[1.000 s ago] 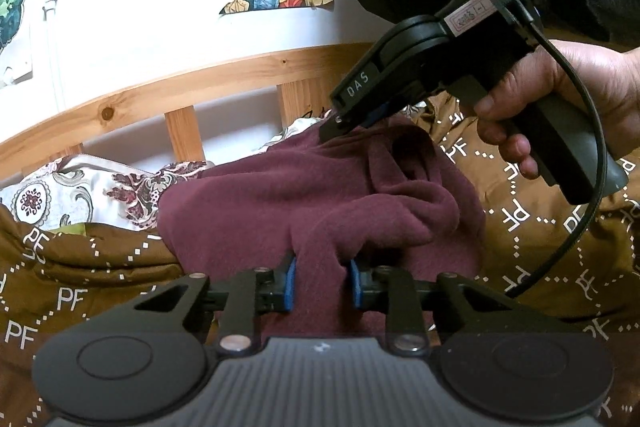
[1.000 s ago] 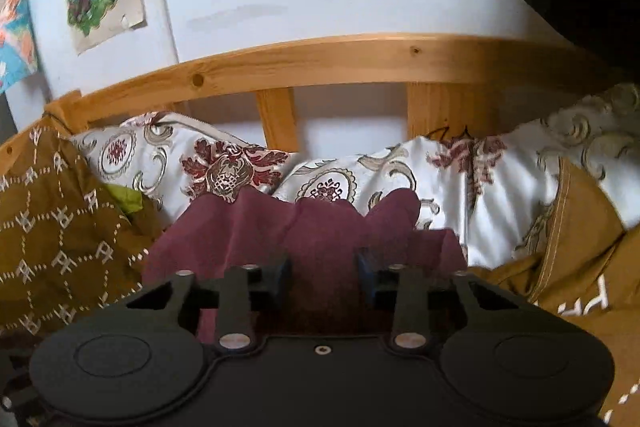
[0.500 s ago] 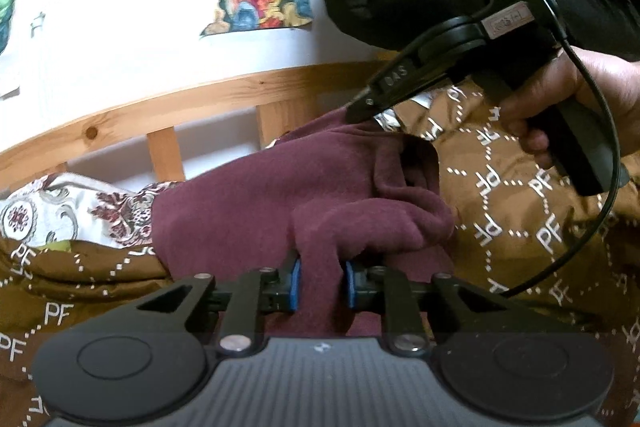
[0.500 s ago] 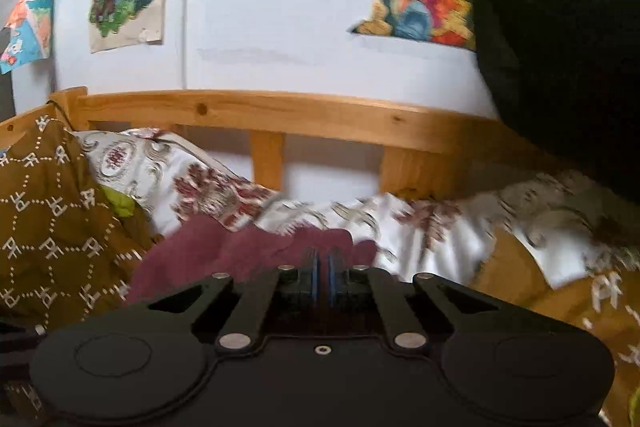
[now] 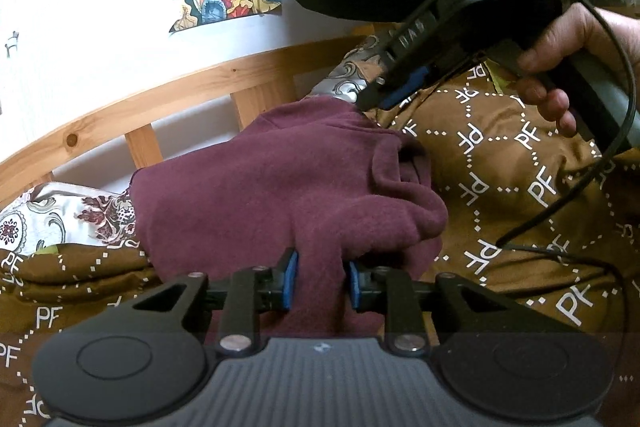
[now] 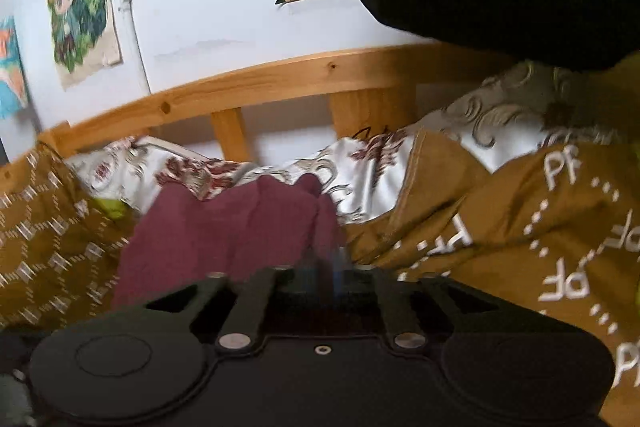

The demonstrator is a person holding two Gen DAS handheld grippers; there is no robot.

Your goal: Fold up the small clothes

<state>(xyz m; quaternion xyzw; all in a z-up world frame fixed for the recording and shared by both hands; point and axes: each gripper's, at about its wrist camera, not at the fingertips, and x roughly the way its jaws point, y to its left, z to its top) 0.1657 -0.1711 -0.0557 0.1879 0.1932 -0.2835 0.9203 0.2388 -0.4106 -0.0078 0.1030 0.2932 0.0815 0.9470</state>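
Two grippers are on one maroon garment (image 5: 256, 195), which lies bunched on the brown patterned bedspread (image 5: 500, 163) beside the wooden bed rail (image 5: 168, 87). The left gripper (image 5: 319, 281) has its jaws closed on a thick fold at the near edge, the cloth pinched between the blue pads (image 5: 289, 279). The right gripper (image 5: 370, 95), held in the person's hand (image 5: 560, 67), points its tip at the far corner of the garment; its jaws look narrow, but whether they grip any cloth I cannot tell (its own camera is blurred just there).

My guess is that the step in hand is drawing the garment out flat before a fold. To do that well, the two holds should be on matching corners of one edge, not on a doubled lump, and pulled apart evenly until the crumpled right side (image 5: 404, 203) smooths out. A grip through several layers would likely carry the wrinkles into the fold.
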